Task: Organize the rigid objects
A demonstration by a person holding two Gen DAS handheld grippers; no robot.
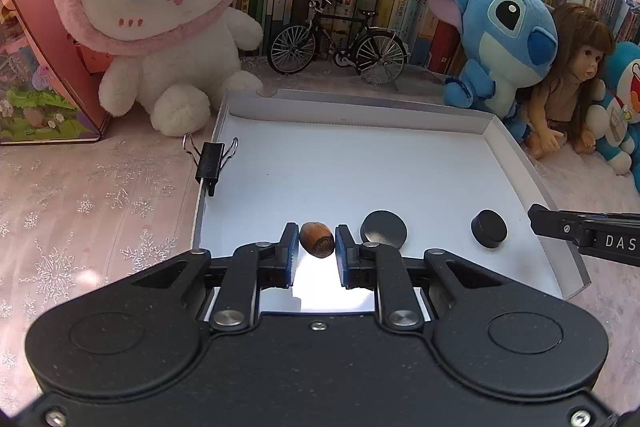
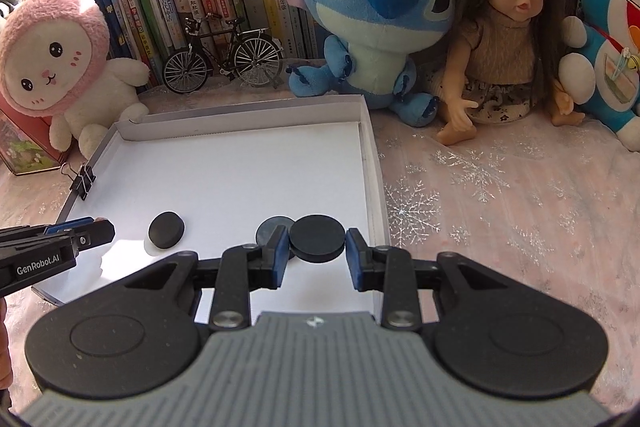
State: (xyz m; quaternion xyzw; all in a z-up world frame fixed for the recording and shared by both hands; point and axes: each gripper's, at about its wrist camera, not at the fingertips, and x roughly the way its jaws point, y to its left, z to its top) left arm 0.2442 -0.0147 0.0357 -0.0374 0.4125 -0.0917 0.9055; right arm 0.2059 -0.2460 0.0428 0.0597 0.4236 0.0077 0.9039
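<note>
Binder clip [image 1: 211, 163] sits clamped on the left wall of the white tray [image 1: 516, 155]. Left gripper [image 1: 316, 247] holds a brown wooden bead [image 1: 317, 239] between its blue pads, over the tray's near edge. To its right a flat black disc [image 1: 383, 229] lies on the tray floor. Right gripper [image 2: 316, 247] is closed on a second black disc [image 2: 317, 237], lifted above the tray's near right corner, its shadow just behind. Plush toys and books line the back.

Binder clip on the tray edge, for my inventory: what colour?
Black binder clip with silver wire handles; clearest in the left wrist view.
</note>
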